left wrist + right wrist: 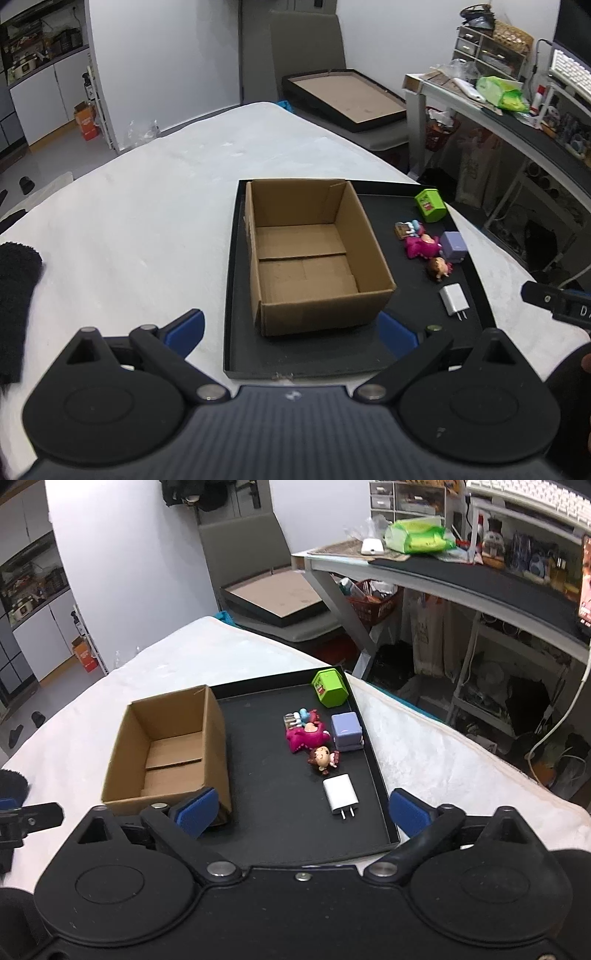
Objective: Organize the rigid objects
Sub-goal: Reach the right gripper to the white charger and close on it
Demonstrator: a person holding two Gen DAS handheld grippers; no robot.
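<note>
Where a white cloth covers the surface [147, 206], a shallow black tray [232, 295] lies flat and carries every item listed here.

Cardboard box [314, 254] — open-topped, nothing inside, standing upright in the left part of the tray, its far wall close to the tray's far rim.

Green hexagonal box [330, 686] — tipped on its side in the far right corner of the tray.

Small multicoloured figure [297, 718] — lying just near of the green box, touching the magenta toy.

Magenta dinosaur toy [304, 736] — on its side, mid-right of the tray, just beside the lilac cube.

Lilac cube [346, 731] — close against the tray's right rim.

Brown-haired doll figure [323, 760] — lying just near of the magenta toy and the cube.

White plug charger [340, 794] — flat on the tray floor, prongs pointing to the near side, nearest of the small items.

Left hand-held gripper [291, 328] — jaws released and spread wide, nothing between the blue pads [190, 326]; it hovers over the near end of the tray, facing the cardboard box.

Right hand-held gripper [303, 810] — jaws also apart and holding nothing, hovering over the near right part of the tray, the charger just beyond them and apart from the pads.
</note>
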